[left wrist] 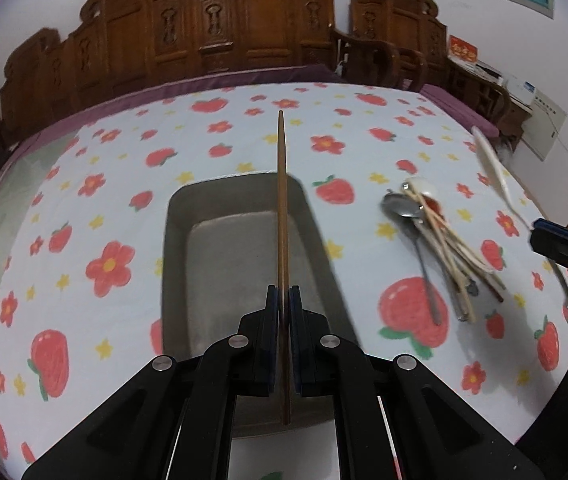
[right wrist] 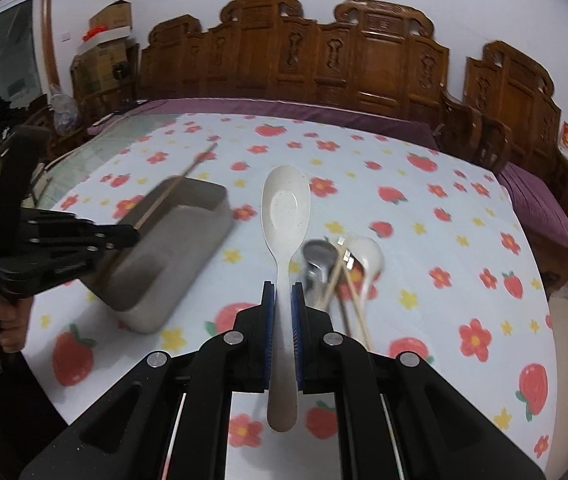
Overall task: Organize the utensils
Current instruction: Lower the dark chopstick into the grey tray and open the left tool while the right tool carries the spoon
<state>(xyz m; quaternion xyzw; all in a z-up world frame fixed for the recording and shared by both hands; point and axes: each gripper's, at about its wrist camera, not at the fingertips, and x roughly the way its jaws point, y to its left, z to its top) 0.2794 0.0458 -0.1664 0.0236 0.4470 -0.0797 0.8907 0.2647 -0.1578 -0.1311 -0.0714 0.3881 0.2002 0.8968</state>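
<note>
Your left gripper [left wrist: 284,300] is clamped on a brown chopstick [left wrist: 282,208], above the grey tray [left wrist: 176,240] at 12 o'clock. Your right gripper [right wrist: 283,300] pinches the white spoon [right wrist: 286,208]; the utensil pile [right wrist: 340,276] lies at 1 o'clock on the strawberry-print cloth [right wrist: 424,240].

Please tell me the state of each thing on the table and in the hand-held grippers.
Left hand-held gripper: shut on chopstick.
Right hand-held gripper: shut on white spoon.
Grey tray: empty.
Utensil pile: lying loose on tablecloth.
</note>
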